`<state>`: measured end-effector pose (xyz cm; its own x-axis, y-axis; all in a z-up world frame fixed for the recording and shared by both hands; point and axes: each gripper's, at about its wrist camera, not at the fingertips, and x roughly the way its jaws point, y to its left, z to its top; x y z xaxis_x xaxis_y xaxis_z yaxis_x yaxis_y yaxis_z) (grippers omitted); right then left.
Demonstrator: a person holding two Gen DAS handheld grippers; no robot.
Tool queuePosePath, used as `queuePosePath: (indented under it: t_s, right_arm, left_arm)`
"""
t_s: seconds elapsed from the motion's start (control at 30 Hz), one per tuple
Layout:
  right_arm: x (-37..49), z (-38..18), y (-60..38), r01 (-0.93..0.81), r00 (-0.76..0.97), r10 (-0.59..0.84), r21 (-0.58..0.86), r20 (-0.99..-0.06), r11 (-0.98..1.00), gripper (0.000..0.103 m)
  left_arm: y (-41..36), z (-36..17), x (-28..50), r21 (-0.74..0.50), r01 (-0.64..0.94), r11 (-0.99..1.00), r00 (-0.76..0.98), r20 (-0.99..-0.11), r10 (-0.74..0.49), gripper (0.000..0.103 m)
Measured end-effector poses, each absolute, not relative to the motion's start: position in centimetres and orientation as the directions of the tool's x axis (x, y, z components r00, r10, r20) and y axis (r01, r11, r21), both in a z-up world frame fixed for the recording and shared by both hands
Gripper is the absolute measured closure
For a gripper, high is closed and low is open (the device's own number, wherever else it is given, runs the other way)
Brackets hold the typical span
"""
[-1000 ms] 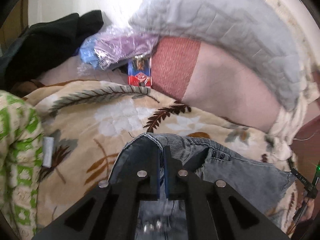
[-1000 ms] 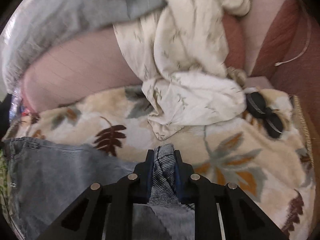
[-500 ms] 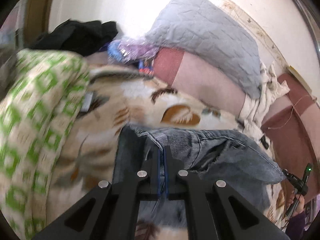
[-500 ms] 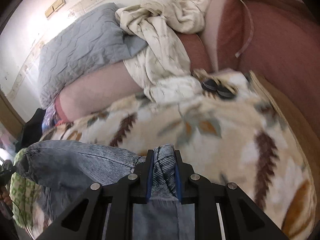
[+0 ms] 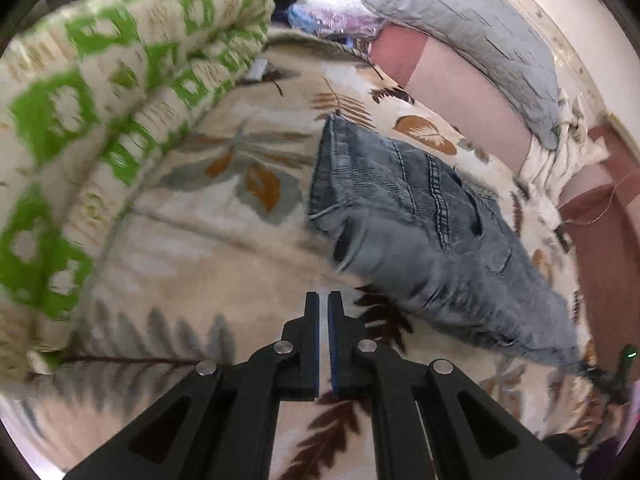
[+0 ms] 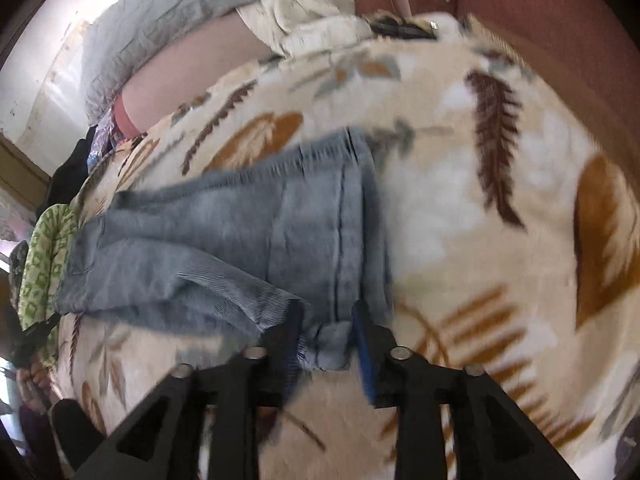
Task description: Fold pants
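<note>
Jeans [image 5: 436,236] lie folded on the leaf-print blanket [image 5: 208,240] covering the bed. Left tongs [image 5: 323,300] hover nearly closed and empty just beside them; right tongs [image 6: 326,320] stand parted around the denim edge.

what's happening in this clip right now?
A person with a handheld gripper in each hand is folding grey-blue jeans on a leaf-print blanket. The jeans lie on the blanket in a folded bundle. The left gripper is nearly shut with nothing between its fingers, apart from the denim. The right gripper is open, with an edge of the jeans lying loosely between its fingers.
</note>
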<state>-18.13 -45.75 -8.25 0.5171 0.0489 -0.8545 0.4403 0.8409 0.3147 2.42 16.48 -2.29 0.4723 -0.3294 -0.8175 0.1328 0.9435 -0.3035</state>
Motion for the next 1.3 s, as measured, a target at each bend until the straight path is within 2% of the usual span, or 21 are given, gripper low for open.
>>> queuePosePath:
  t_s: [0.03,0.13,0.23,0.47,0.67,0.77,0.8,0.87,0.9,0.93,0.97,1.0,1.03,1.17,1.3]
  right_arm:
    - [-18.6,-7.9,-45.7,0.436,0.526,0.047,0.316,-0.849,0.842,0.057]
    - [-18.9,-6.1,-46.2,0.428,0.567,0.030,0.326,-0.823,0.843,0.055]
    - [-17.5,-4.4,-47.0,0.451,0.598,-0.018,0.318,-0.801,0.834,0.041]
    - [-10.6,-5.8,-49.1,0.542,0.538,-0.071,0.279,-0.840,0.793,0.041]
    - [-8.9,-8.4,-49.4,0.564,0.477,-0.056,0.257,-0.877,0.785,0.041]
    - [-8.5,-8.9,-49.1,0.554,0.464,-0.057,0.239,-0.884,0.798,0.042]
    - [-8.3,-9.2,-48.9,0.551,0.456,-0.053,0.234,-0.889,0.801,0.044]
    - [-7.8,-9.5,-48.5,0.537,0.438,-0.050,0.216,-0.898,0.816,0.061]
    - [-7.6,-9.6,-48.4,0.536,0.431,-0.067,0.196,-0.900,0.821,0.062]
    - [-7.4,-9.5,-48.2,0.535,0.428,-0.087,0.174,-0.900,0.827,0.069]
    - [-7.1,-9.4,-48.0,0.527,0.428,-0.102,0.155,-0.898,0.836,0.084]
    - [-7.0,-9.3,-48.0,0.521,0.430,-0.109,0.147,-0.896,0.841,0.093]
    - [-6.8,-9.1,-47.9,0.519,0.431,-0.119,0.138,-0.894,0.843,0.096]
    - [-6.1,-7.7,-47.7,0.507,0.443,-0.179,0.081,-0.878,0.858,0.098]
    - [-5.8,-5.4,-48.8,0.536,0.505,-0.220,0.104,-0.834,0.838,0.098]
  left_arm:
    - [16.5,-1.9,2.1,-0.281,0.142,0.949,0.486,-0.816,-0.315,0.099]
    - [16.1,-0.2,1.4,-0.247,0.167,0.955,0.527,-0.796,-0.298,0.099]
    - [13.1,1.8,0.8,-0.207,0.254,0.945,0.553,-0.770,-0.318,0.099]
    - [2.1,2.1,0.4,-0.189,0.462,0.866,0.505,-0.747,-0.432,0.099]
    - [-2.7,-0.9,1.1,-0.270,0.512,0.815,0.425,-0.745,-0.514,0.099]
    - [-3.2,-2.5,1.2,-0.277,0.523,0.806,0.387,-0.765,-0.515,0.099]
    - [-3.4,-2.9,1.2,-0.272,0.523,0.808,0.379,-0.775,-0.506,0.099]
    - [-3.8,-3.7,1.2,-0.239,0.533,0.812,0.368,-0.799,-0.476,0.099]
    - [-3.9,-3.9,1.1,-0.230,0.535,0.813,0.365,-0.805,-0.468,0.099]
    - [-3.9,-4.1,1.1,-0.225,0.536,0.814,0.361,-0.810,-0.462,0.099]
    - [-4.0,-4.2,1.0,-0.217,0.540,0.813,0.361,-0.813,-0.457,0.099]
    - [-4.2,-4.3,1.0,-0.209,0.543,0.814,0.363,-0.815,-0.451,0.099]
    - [-4.3,-4.3,0.9,-0.194,0.548,0.814,0.367,-0.819,-0.441,0.099]
    - [-4.4,-4.9,1.1,-0.183,0.538,0.823,0.352,-0.838,-0.416,0.099]
    - [-4.2,-4.8,1.0,-0.183,0.539,0.822,0.352,-0.838,-0.417,0.099]
